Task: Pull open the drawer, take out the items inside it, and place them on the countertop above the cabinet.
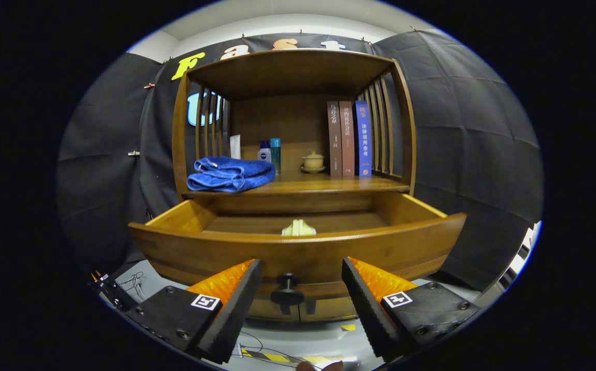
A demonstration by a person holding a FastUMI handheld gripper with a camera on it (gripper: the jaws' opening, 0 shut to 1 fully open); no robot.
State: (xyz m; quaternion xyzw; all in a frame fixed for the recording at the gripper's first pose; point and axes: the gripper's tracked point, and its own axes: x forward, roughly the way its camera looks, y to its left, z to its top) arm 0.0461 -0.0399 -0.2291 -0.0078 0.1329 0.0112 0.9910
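The claw (300,278) is hanging open in front of the wooden cabinet's drawer (298,247), its fingers spread apart and gripping nothing, with the drawer's dark knob (287,289) sitting in the gap between them, untouched. The drawer is standing pulled out, and a small pale item (298,228) is lying inside it just behind the front panel. Above the drawer, the tabletop (318,184) is carrying a folded blue towel (229,174), two bottles (270,152), a small lidded cup (313,161) and three upright books (348,138)
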